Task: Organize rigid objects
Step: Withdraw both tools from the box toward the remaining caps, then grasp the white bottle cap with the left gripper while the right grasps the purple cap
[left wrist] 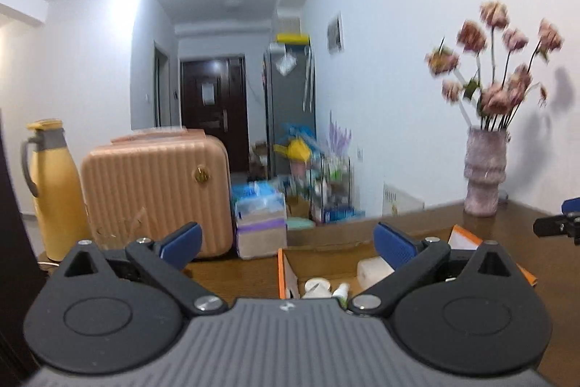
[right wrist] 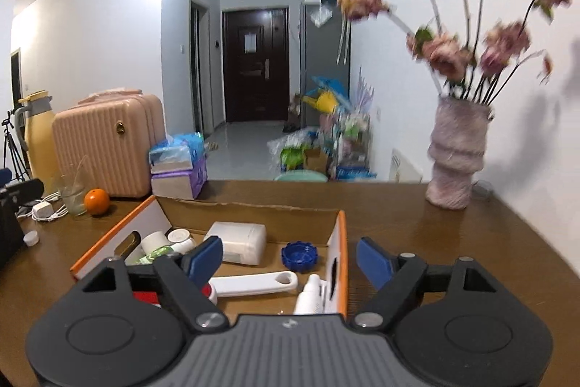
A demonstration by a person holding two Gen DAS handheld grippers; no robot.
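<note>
- Nearest the lens, the right gripper stood with both blue pads wide apart and nothing between them; its grey body cut off the near end of the box below.
- Likewise the left gripper gaped at its widest, empty, and its body hid most of the box in that view.
- One brown wooden table carried everything; its near edge was out of view.
- One pink ribbed suitcase stood at the far left, with one yellow jug partly hidden behind it.
- One open cardboard box with orange-edged white flaps sat at the middle of the table, just in front of both grippers.
- One pale vase of blurred pink flowers stood at the far right, well apart from the box.
- One stack of tissue packs lay just beyond the box's far left corner.
- Inside the box, a white rectangular case lay toward the far wall.
- A white flat handle lay across the near part, its left end hidden by the right gripper's left finger.
- One blue round cap sat to the right of the case.
- Small white bottles crowded the left end, too overlapped to count; one more white bottle leaned at the right wall.
- One orange sat left of the box beside a clear glass.
</note>
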